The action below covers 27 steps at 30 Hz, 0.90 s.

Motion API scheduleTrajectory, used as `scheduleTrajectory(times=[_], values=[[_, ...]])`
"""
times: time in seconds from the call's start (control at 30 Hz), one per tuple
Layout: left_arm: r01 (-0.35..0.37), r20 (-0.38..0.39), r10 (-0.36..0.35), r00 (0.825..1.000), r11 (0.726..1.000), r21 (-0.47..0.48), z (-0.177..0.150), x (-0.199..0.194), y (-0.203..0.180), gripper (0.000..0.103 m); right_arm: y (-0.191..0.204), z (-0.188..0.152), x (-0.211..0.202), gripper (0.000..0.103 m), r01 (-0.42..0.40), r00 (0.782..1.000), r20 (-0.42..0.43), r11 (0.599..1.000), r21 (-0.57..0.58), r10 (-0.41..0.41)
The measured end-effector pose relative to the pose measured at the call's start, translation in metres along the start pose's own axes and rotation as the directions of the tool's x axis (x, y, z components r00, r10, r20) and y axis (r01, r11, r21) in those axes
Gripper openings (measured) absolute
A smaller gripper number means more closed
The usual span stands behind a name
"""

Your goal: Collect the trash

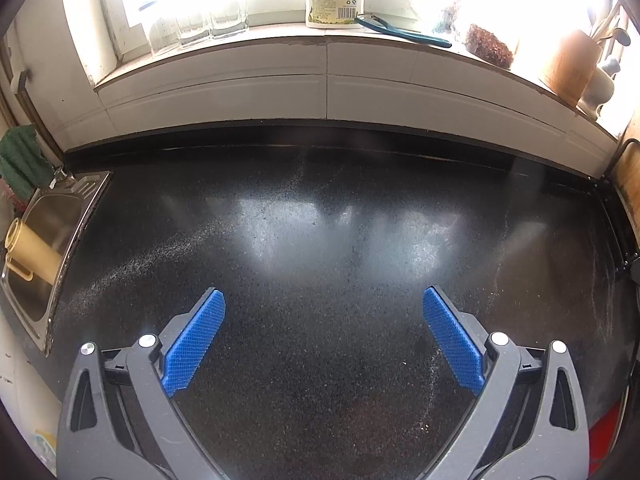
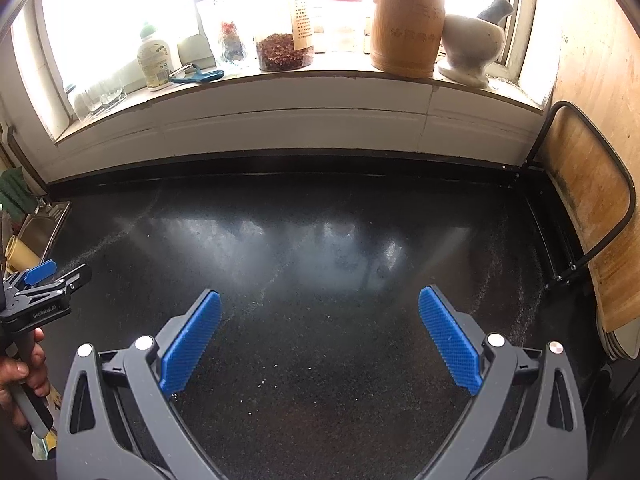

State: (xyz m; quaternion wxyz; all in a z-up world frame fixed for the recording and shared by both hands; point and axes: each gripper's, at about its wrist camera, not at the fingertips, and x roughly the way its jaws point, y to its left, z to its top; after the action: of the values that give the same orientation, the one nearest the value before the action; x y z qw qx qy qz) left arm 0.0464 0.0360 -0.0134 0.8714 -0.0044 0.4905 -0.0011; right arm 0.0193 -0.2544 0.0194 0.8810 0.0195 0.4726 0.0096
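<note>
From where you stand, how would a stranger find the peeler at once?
Look at the windowsill behind the black counter. Left of the chilli jar, beside the soap bottle, lies the peeler. It is the only flat, blue-handled thing there; all its neighbours stand upright.

the speckled black stone countertop (image 2: 320,248) lies open between the steel sink (image 1: 48,240) at its left and the wooden cutting board in a black wire rack (image 2: 592,216) at its right; the white windowsill (image 2: 304,88) behind is crowded.
</note>
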Motion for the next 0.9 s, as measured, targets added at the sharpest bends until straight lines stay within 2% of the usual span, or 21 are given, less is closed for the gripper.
scheduleTrajectory(times=[0.9], values=[[-0.002,-0.007,0.002,1.0,1.0,-0.005,0.0013,0.0017,-0.0021,0.096,0.0016,-0.001,0.0022,0.096,-0.011,1.0,-0.009,1.0,-0.001,0.011]])
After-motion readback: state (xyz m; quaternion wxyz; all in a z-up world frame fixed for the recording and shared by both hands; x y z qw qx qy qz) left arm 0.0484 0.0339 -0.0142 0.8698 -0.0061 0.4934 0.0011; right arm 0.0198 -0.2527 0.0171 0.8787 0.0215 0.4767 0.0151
